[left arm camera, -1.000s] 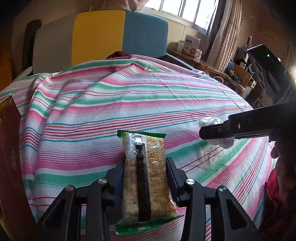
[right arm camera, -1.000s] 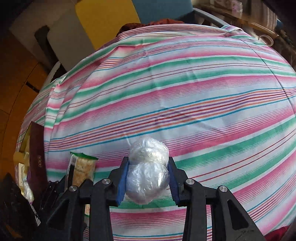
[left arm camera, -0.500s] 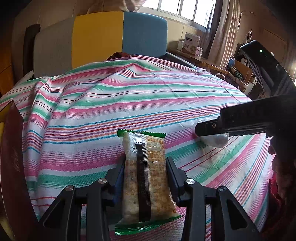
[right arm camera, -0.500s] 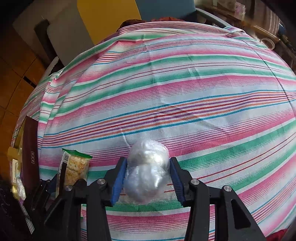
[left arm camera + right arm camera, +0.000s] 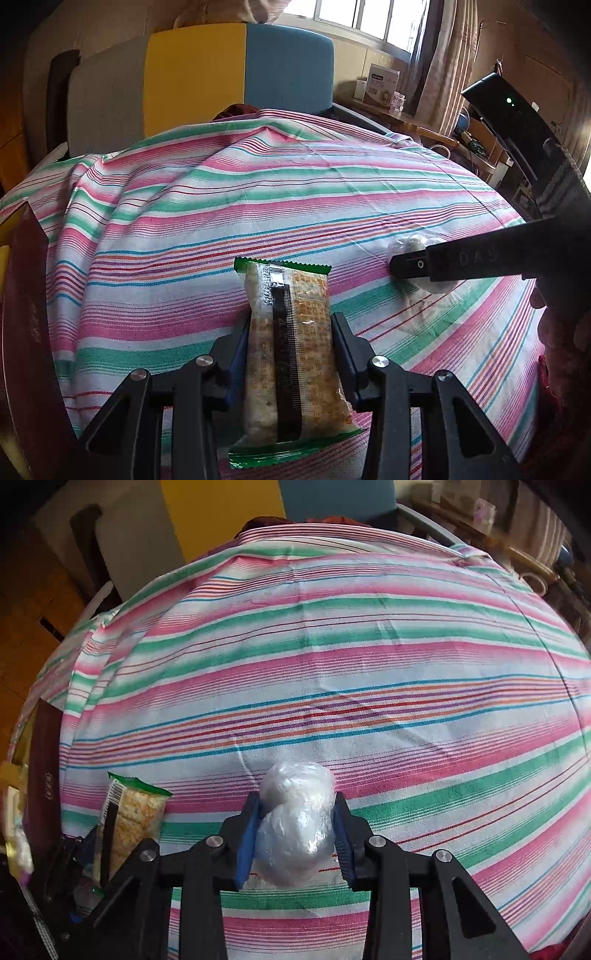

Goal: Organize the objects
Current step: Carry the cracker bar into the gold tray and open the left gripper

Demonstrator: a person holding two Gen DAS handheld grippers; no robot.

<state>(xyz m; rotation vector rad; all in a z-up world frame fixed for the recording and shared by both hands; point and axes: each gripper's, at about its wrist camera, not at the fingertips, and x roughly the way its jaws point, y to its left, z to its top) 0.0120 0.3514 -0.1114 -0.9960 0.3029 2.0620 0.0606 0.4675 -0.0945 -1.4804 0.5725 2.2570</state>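
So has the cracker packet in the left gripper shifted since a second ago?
No. The cracker packet, clamped in the left gripper, has its green top edge on the same stripes of the striped cloth as before.

The left tool (image 5: 290,347) tilts downward, clamped on a cracker packet (image 5: 290,354). To its right, the right tool (image 5: 297,829), pitched steeper, has just closed, pads pressing a plastic-wrapped lump (image 5: 295,830).

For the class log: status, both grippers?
Left gripper shut on cracker pack. Right gripper just closed on plastic-wrapped ball. Striped cloth ahead, nothing blocking.
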